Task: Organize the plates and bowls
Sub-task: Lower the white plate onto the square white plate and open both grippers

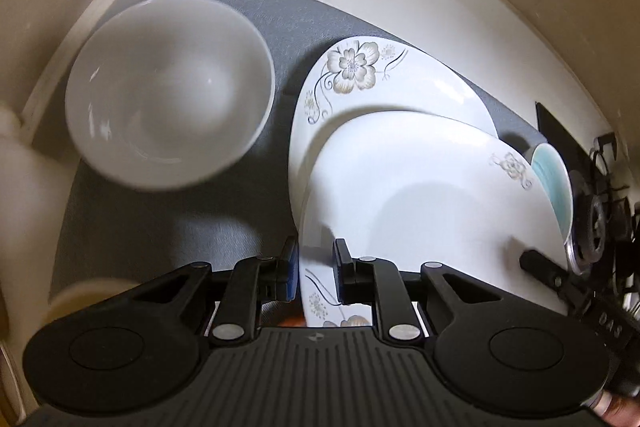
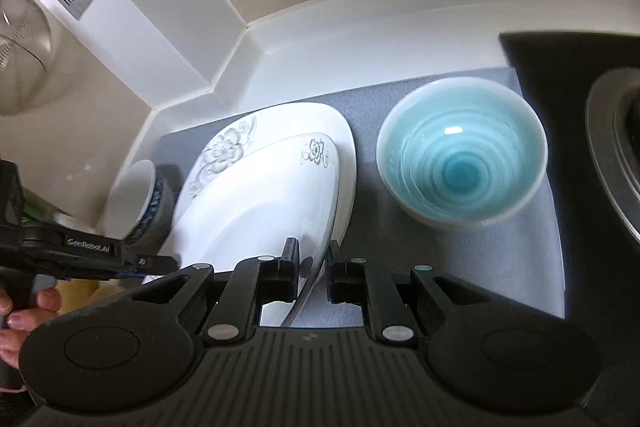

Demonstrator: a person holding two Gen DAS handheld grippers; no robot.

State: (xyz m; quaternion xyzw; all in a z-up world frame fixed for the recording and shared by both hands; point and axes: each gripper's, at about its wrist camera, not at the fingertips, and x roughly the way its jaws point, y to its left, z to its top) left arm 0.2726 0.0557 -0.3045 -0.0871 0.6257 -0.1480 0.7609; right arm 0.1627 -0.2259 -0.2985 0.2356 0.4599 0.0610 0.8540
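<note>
The top plate lies tilted over a second plate on the grey mat. Left gripper and right gripper each clench its near rim between their jaws.

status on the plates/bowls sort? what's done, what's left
Done: nothing clearly finished. In hand: the upper floral plate is gripped at its rim by the left tool and the right tool, tilted over the lower floral plate. Left: the white bowl and blue bowl sit apart on the grey mat.
</note>
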